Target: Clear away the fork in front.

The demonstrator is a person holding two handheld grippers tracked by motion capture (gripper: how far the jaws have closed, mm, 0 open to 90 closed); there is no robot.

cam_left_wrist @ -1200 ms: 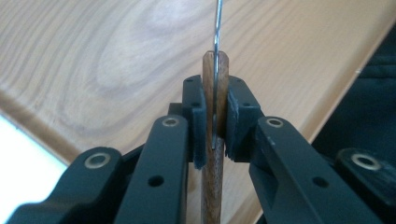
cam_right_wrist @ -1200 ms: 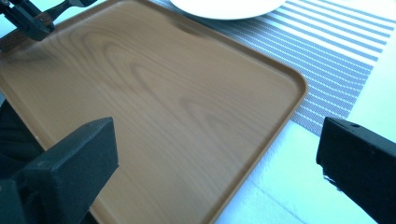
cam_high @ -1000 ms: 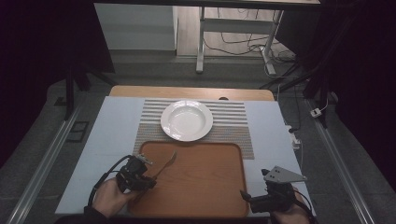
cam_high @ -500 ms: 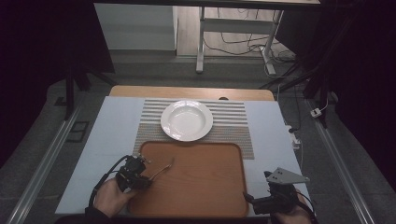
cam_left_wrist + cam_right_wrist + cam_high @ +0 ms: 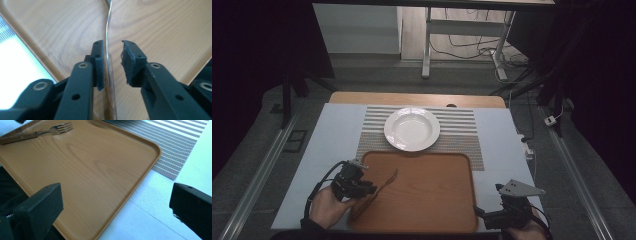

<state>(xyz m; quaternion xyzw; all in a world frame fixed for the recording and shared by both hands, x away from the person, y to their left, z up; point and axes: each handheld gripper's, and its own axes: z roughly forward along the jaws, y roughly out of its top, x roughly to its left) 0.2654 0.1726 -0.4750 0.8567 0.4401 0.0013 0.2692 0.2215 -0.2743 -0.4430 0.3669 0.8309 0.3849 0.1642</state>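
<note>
A: What is at the left side of the tabletop?

B: The left gripper is there, near the front left corner, in the person's left hand. It reaches over the left rim of the tray.

A: Is it holding something?

B: Not firmly. In the left gripper view the jaws are a little apart. The fork passes between them. Its handle lies against the pad of the left jaw, and there is a clear gap to the right jaw.

A: Where does the fork lie?

B: On the tray, at its left part, near the front left corner. The wooden handle points to the front left, and the metal tines point toward the middle of the tray. In the right gripper view the fork lies flat on the wood.

A: And further to the right?

B: Behind the tray there is a white plate on a striped mat, in the middle of the tabletop. The plate is well apart from the fork.

A: And the right gripper?

B: The right gripper is at the front right corner of the tabletop, just beside the tray's right front corner. Its jaws are wide apart and nothing is between them.
</note>
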